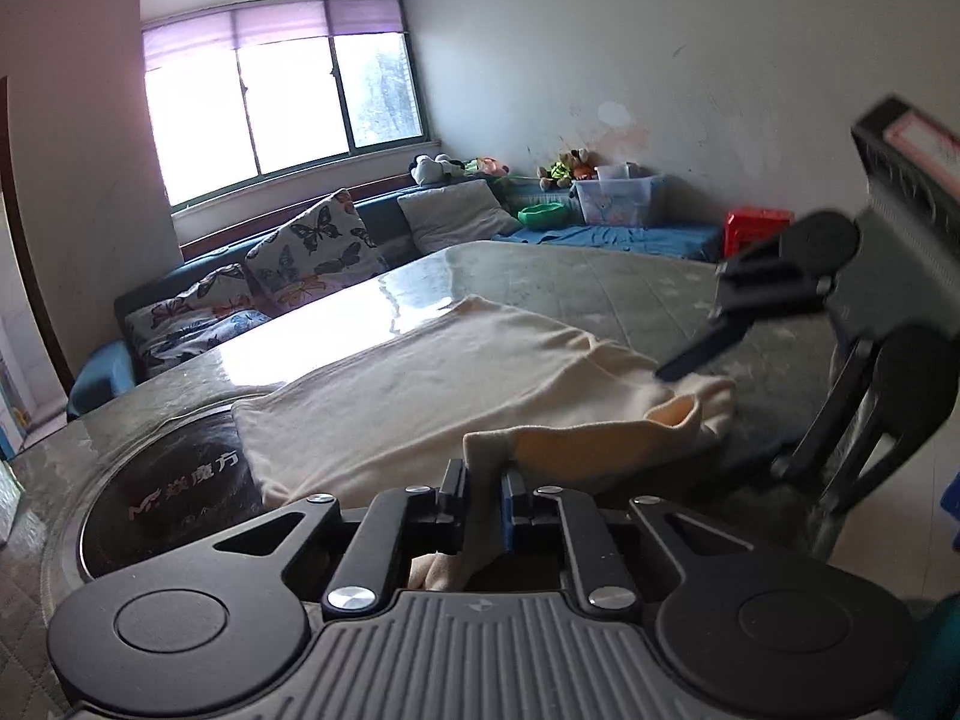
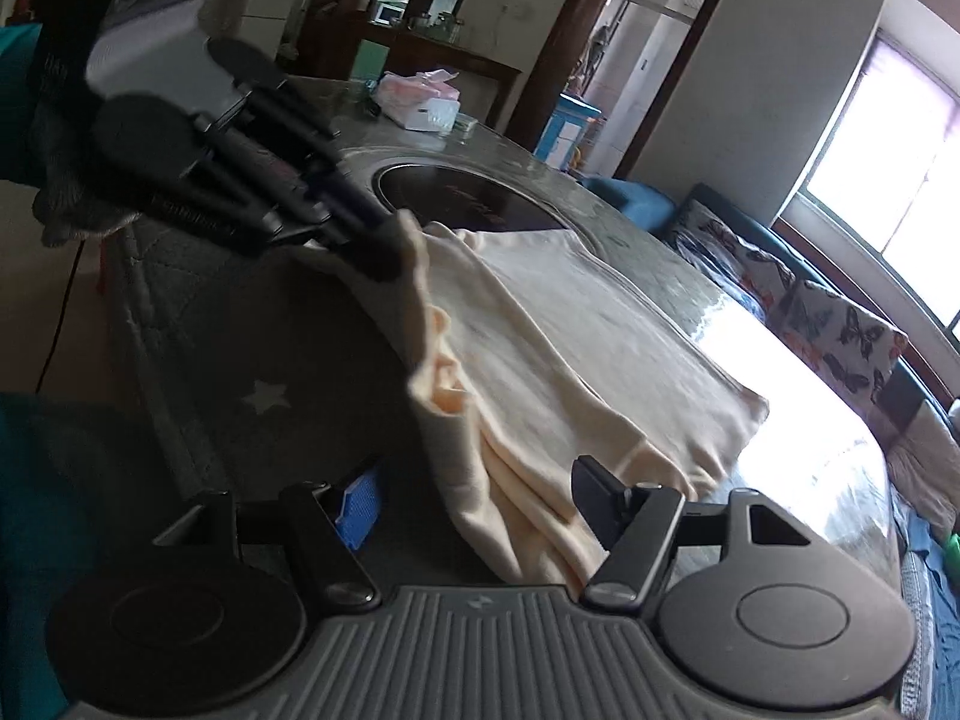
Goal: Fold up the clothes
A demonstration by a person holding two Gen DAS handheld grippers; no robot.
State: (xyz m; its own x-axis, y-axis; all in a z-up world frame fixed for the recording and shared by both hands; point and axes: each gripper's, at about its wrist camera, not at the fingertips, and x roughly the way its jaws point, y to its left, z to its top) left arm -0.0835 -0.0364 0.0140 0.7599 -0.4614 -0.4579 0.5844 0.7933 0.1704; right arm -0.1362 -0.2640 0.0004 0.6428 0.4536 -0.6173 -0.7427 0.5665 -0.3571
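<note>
A cream garment [image 1: 420,384] lies spread on the grey table [image 1: 630,294]. My left gripper [image 1: 483,495] is shut on its near corner and lifts that edge slightly; it also shows in the right wrist view [image 2: 384,246], pinching the cloth's far corner. My right gripper [image 2: 477,504] is open, its jaws wide apart on either side of the garment's [image 2: 576,324] bunched near edge. In the left wrist view the right gripper [image 1: 696,354] hovers with a fingertip at the cloth's right corner.
A round black induction hob [image 1: 174,492] is set into the table beside the garment. A tissue pack [image 2: 420,99] sits at the table's far end. A sofa with butterfly cushions [image 1: 312,246] runs along the window side.
</note>
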